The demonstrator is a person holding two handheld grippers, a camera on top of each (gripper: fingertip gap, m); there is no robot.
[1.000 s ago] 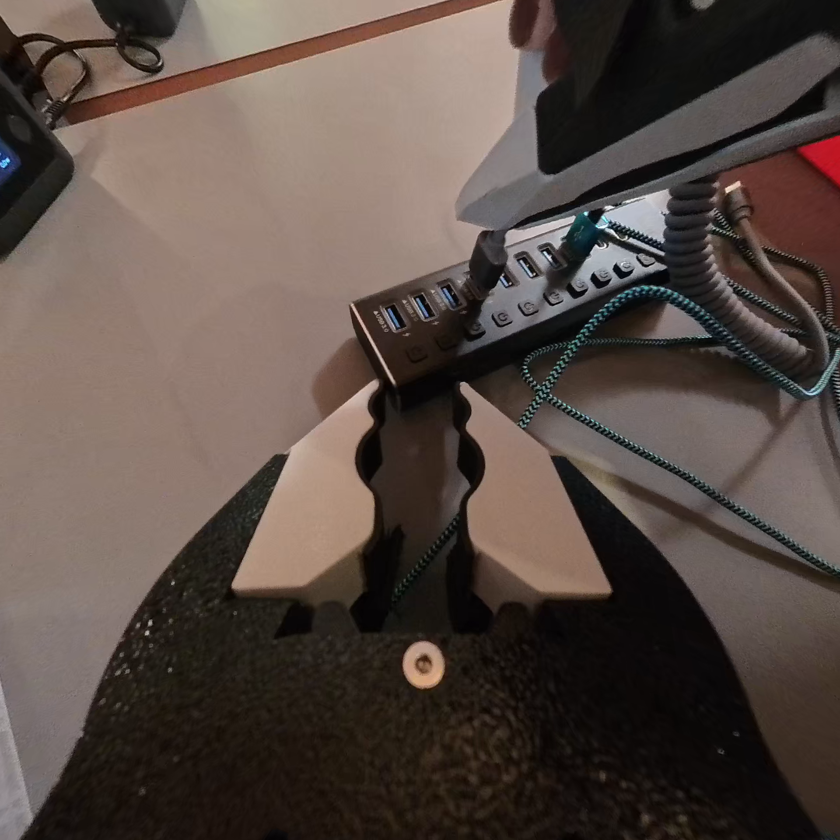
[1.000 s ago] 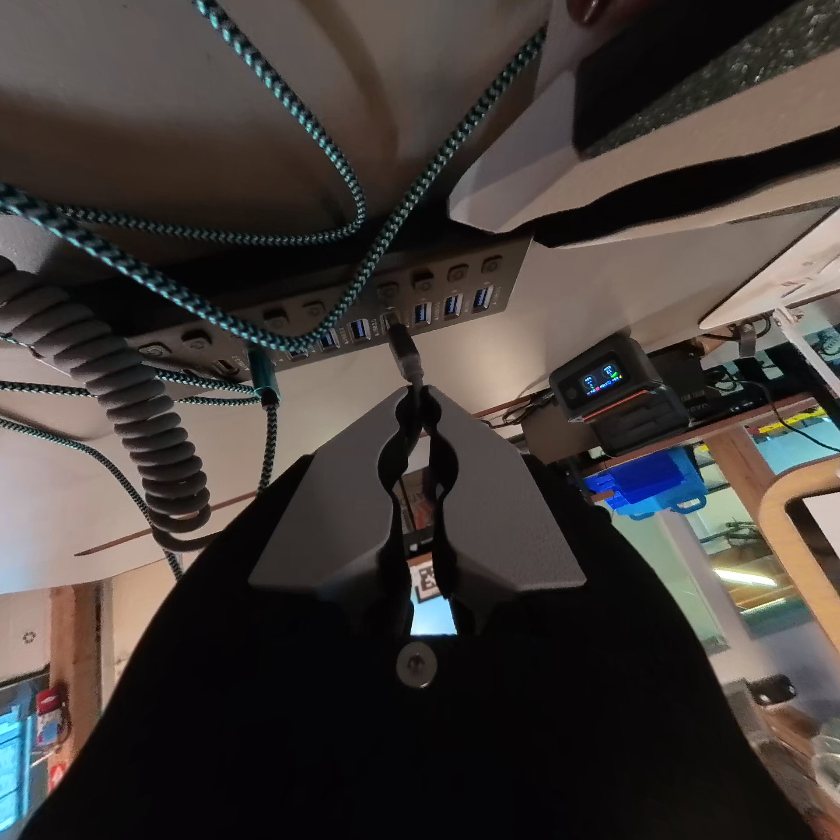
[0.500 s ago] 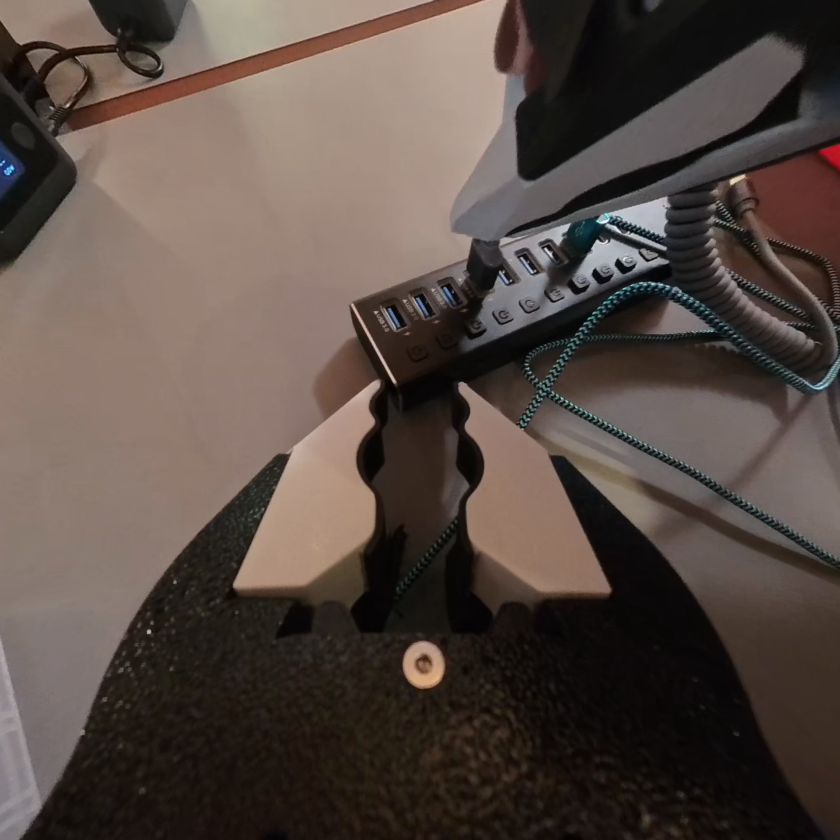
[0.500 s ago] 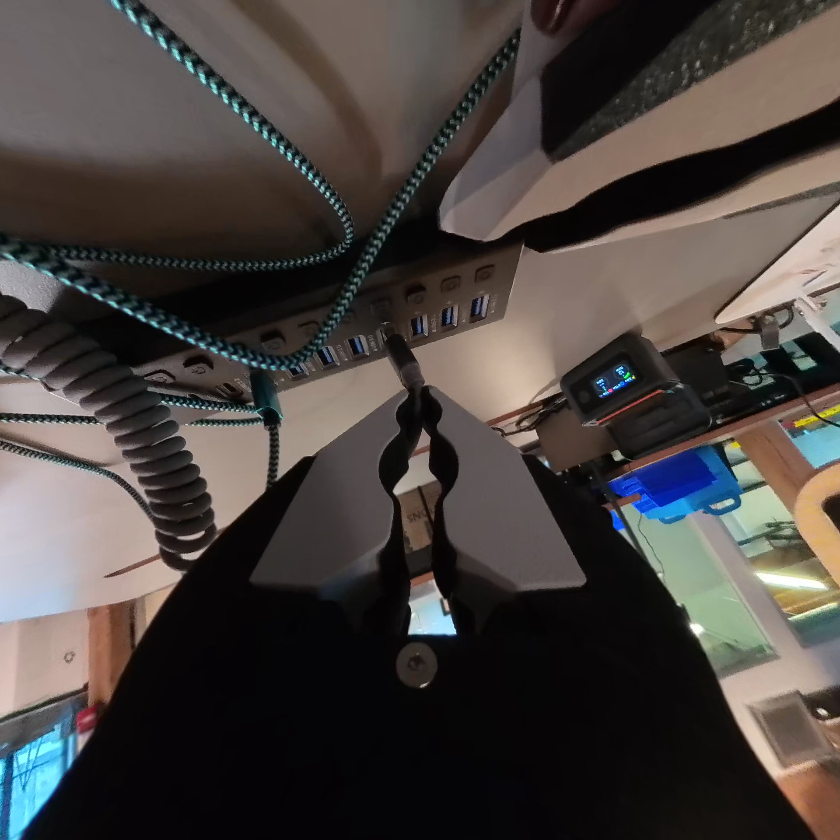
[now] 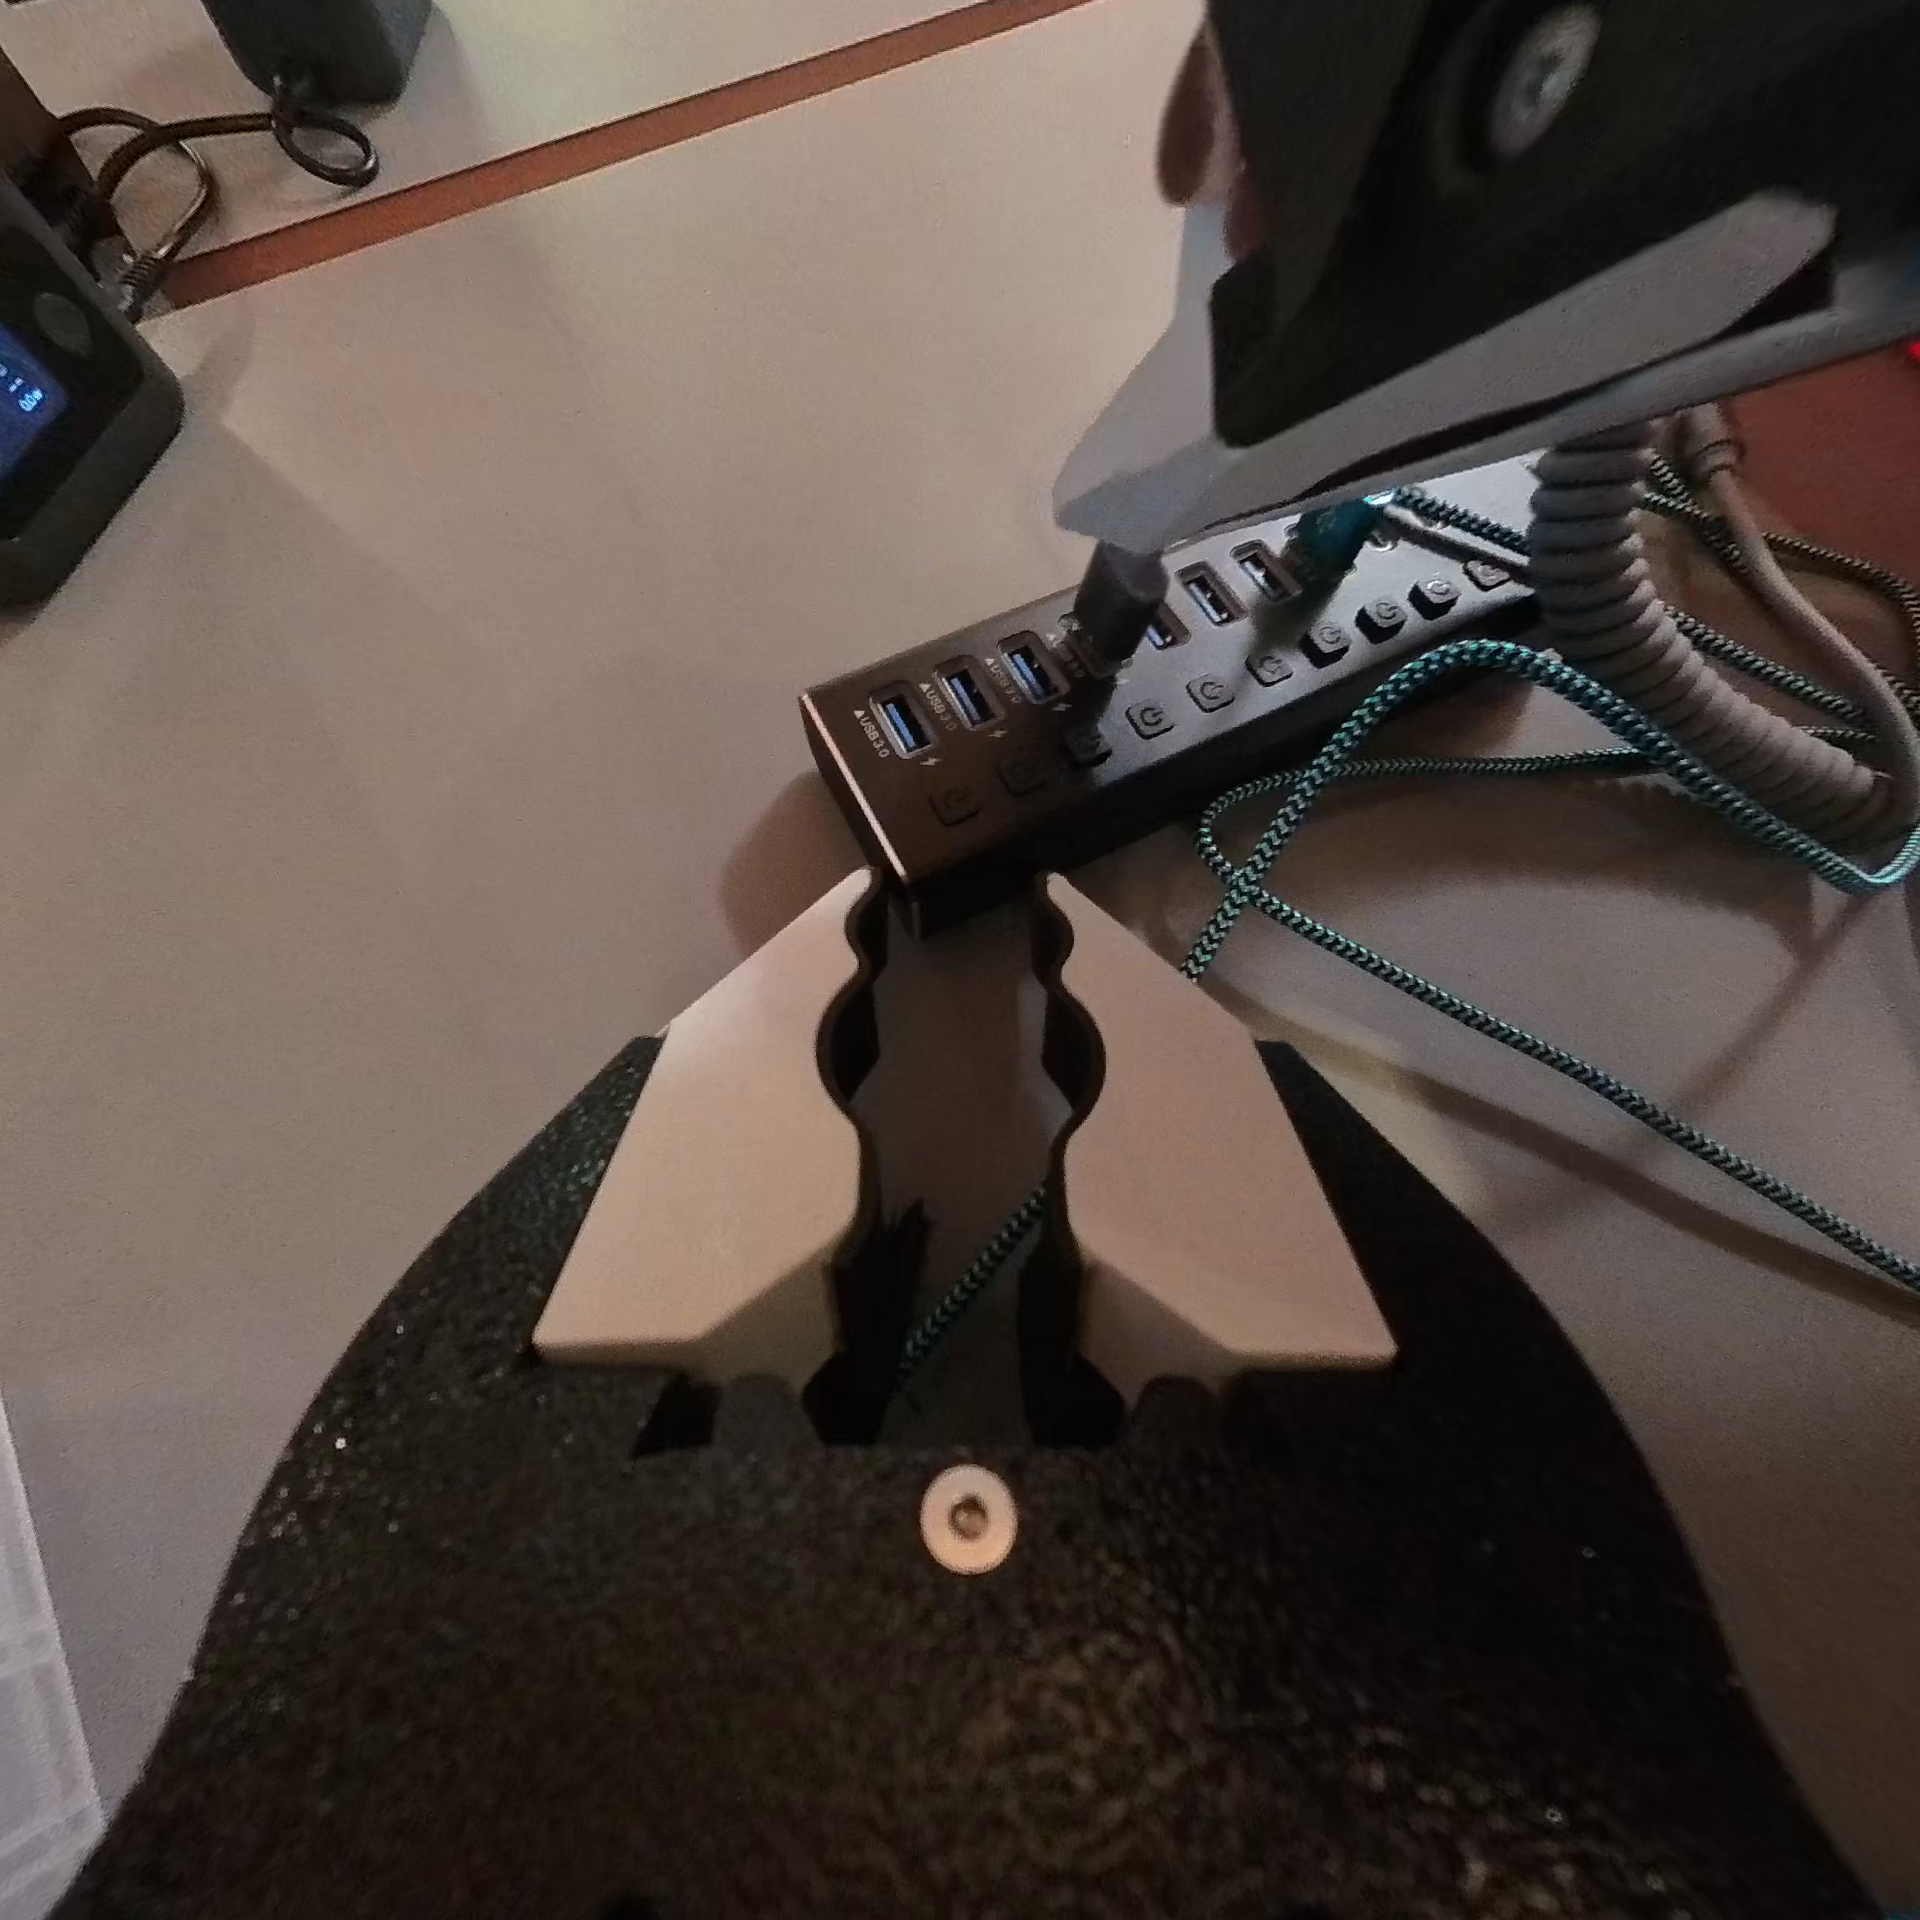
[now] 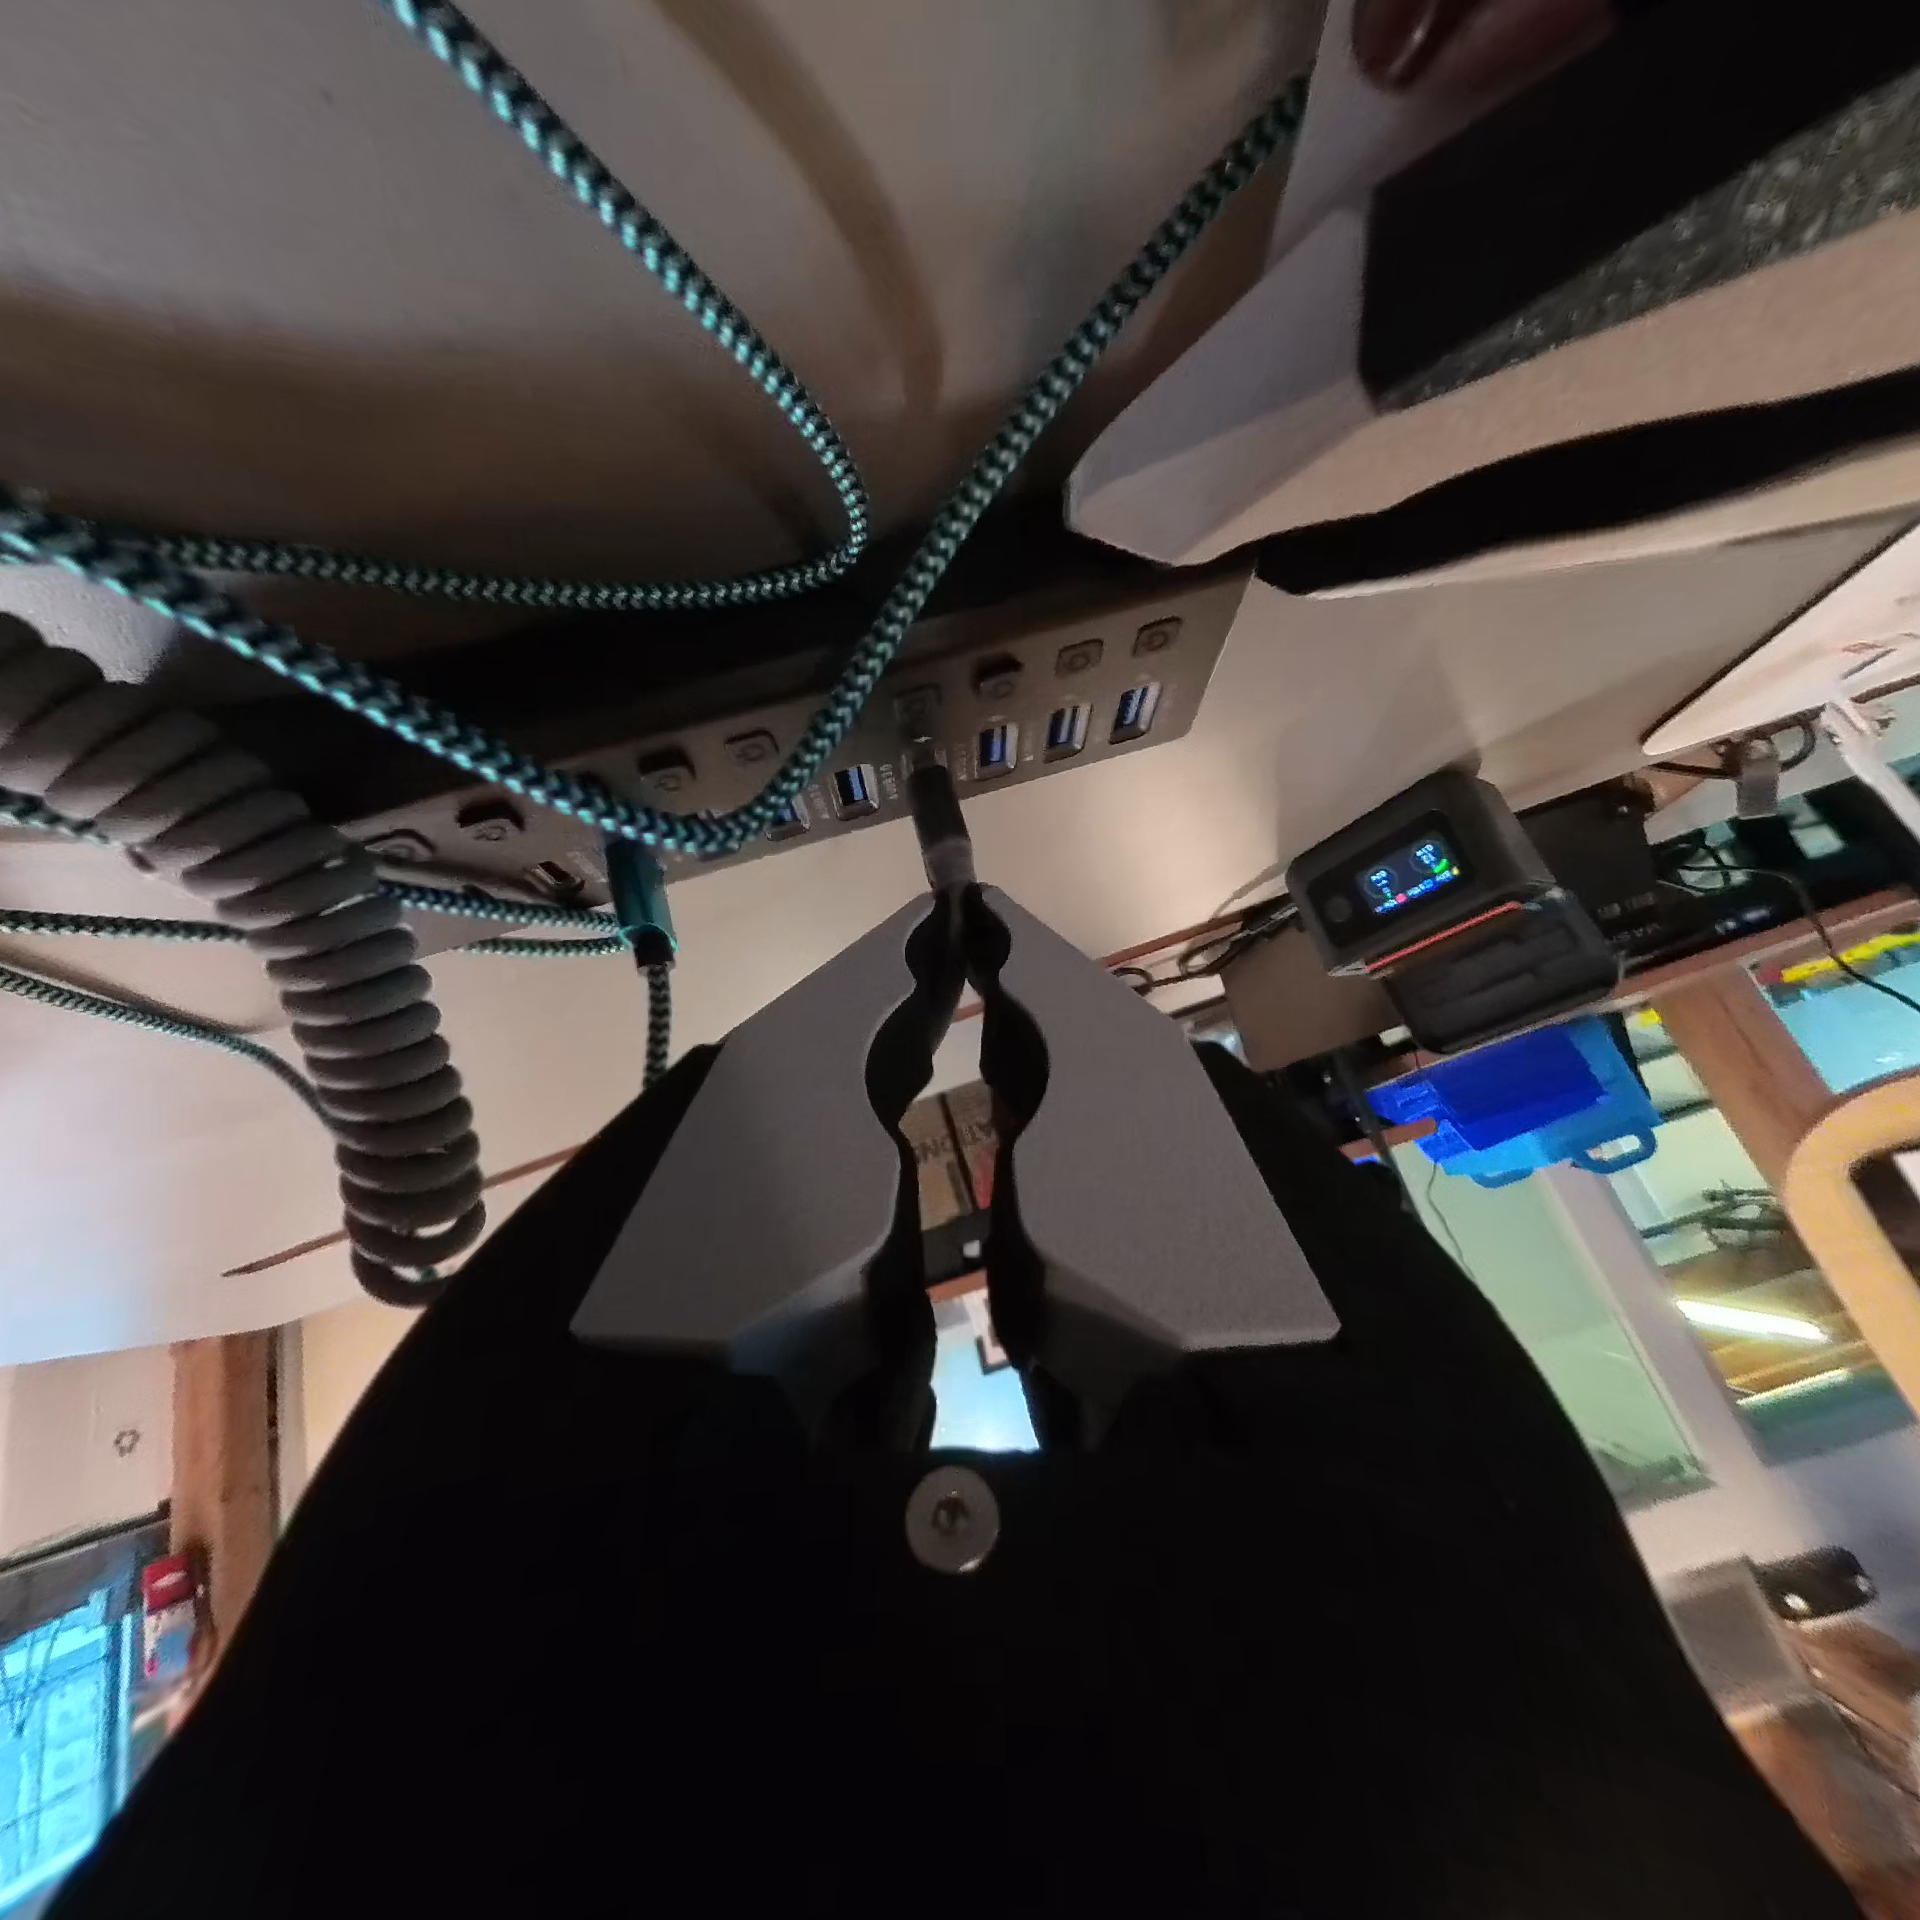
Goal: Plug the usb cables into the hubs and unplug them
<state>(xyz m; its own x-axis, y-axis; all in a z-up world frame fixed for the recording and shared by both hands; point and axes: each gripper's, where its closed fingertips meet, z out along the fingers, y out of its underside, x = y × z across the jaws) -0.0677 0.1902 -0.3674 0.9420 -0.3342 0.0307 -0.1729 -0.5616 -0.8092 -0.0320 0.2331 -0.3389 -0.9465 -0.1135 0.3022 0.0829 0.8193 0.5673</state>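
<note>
**A:** So where's this at? All I see is a big pale table (image 5: 520, 644) with a long black hub (image 5: 1039, 769) lying on it and cables everywhere.

**B:** Plugging step, I'd say, or possibly the very start of pulling out, hard to call from one moment. The left gripper (image 5: 961, 904) has its jaws clamped around the near end of the hub, pinning it down. The right gripper (image 6: 961, 914) is pinched shut on a dark plug (image 6: 935, 821) whose tip sits right at a port about a third of the way along the row.

**A:** Is it fully in?

**B:** Can't tell. It leans a bit in the left wrist view, so my guess is the next move needs a straight push along the port's axis while the left keeps the hub from sliding.

**A:** And the hub itself?

**B:** One row of blue-lit ports, a row of small buttons beside them. A teal plug (image 5: 1325, 535) already sits in a port further down, its braided teal cable (image 5: 1455, 675) looping across the table, next to a grey coiled cable (image 5: 1662, 665).
</note>
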